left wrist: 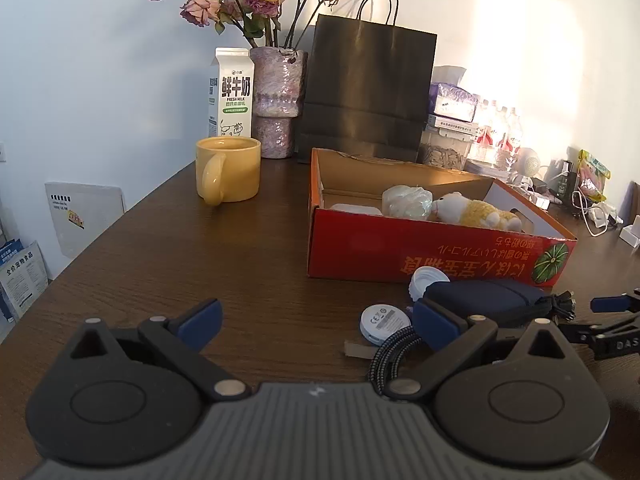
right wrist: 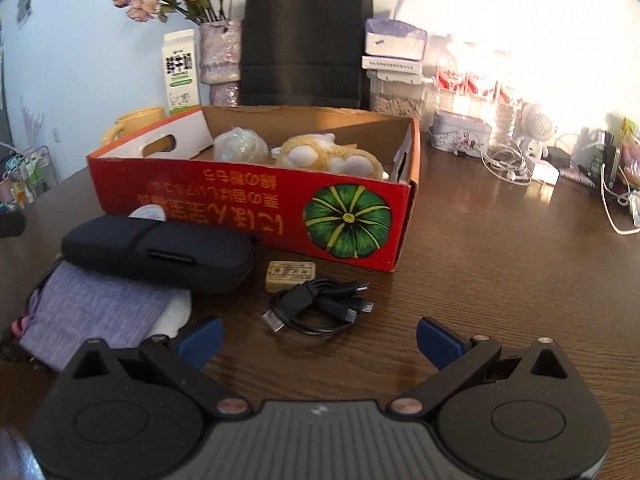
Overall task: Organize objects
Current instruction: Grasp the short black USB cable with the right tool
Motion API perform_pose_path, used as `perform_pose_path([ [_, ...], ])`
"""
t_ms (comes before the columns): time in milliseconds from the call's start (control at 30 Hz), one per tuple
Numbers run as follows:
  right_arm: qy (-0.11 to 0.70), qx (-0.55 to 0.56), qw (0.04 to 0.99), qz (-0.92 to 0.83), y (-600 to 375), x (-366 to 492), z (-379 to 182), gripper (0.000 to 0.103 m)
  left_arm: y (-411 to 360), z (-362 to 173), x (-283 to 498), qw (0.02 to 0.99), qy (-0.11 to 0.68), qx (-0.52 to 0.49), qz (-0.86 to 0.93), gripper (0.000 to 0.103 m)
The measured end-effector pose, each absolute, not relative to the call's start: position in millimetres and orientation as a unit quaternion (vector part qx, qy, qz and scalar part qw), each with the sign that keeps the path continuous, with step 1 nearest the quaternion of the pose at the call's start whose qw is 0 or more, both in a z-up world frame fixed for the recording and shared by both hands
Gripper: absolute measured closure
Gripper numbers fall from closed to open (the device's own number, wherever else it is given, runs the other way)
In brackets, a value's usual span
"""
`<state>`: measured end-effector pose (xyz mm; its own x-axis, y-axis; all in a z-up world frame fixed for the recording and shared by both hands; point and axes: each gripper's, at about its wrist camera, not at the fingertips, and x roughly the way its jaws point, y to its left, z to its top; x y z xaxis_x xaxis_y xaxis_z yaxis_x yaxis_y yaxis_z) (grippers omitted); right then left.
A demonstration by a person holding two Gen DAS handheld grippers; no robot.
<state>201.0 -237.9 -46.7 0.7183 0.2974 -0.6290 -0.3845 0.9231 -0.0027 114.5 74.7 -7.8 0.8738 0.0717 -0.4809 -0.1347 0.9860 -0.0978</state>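
We hold both tongs spread wide and empty above the dark wooden worktop (right wrist: 500, 248), and we judge the coiled black USB cable (right wrist: 320, 304) to be the next thing to go into the red cardboard box (right wrist: 256, 208). In the right wrist view the cable lies just ahead of the right tongs (right wrist: 318, 340), at about twelve o'clock and close in, its bundle running roughly from nine to three with the plugs fanned toward three. The right tongs are plainly the nearer; the left tongs (left wrist: 316, 320) sit further over, with the cable only a sliver at their three o'clock. The box stands beyond the cable at twelve, already holding a yellow plush toy (right wrist: 328, 156) and a wrapped pale bundle (right wrist: 240, 146). Just beside the cable, at eleven, lie a small tan block (right wrist: 290, 276) and a navy zip case (right wrist: 160, 256) resting partly on a grey-purple cloth pouch (right wrist: 92, 312). We cannot tell what sits under the case, nor read the block's label; the pouch is cut off at the left edge.
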Motion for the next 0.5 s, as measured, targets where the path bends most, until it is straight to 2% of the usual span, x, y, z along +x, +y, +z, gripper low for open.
perform_pose_path([
  [500, 0.339, -0.052, 0.923, 0.172, -235, 222, -56, 0.0, 75, -12, 115, 0.964, 0.252, -0.066, 0.056, 0.0],
])
